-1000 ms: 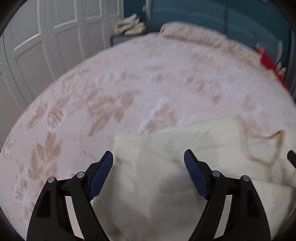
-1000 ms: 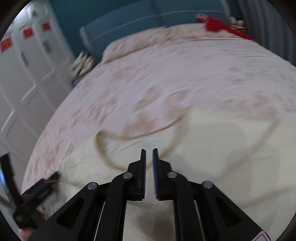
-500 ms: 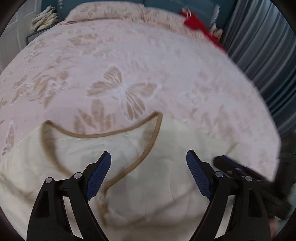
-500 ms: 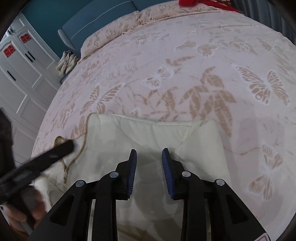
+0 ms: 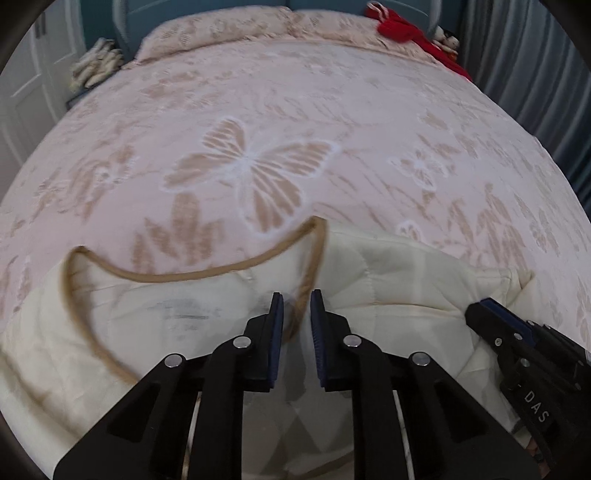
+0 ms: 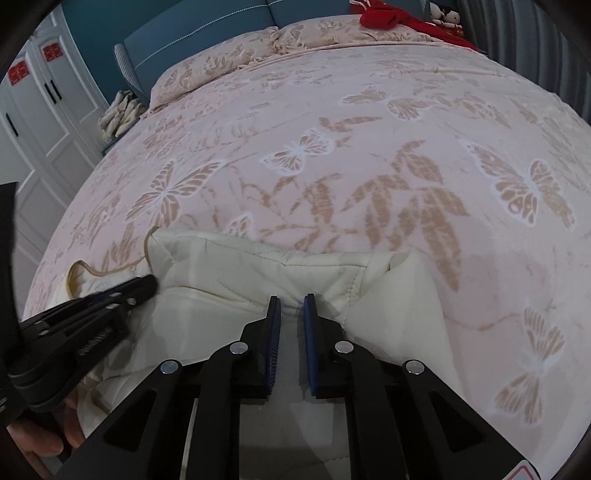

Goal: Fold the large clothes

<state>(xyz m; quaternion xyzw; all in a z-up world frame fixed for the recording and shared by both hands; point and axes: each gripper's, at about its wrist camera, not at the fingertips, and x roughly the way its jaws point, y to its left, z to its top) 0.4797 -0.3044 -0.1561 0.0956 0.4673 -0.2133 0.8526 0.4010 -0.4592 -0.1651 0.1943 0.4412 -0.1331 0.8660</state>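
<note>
Both jaws have just been closing: the left gripper [image 5: 296, 304] pinches the cream quilted jacket [image 5: 388, 273] by its tan-trimmed neckline [image 5: 192, 275] and the right gripper [image 6: 291, 308] pinches a quilted fold, likely to lift and fold it on the bed [image 6: 369, 129].

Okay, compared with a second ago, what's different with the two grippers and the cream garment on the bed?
The left gripper, open wide before, has just been closing and now pinches the cream garment at its tan-trimmed edge. The right gripper opened briefly, then closed on a padded fold. The garment remains on the butterfly bedspread; the red cloth stays by the pillows.
</note>
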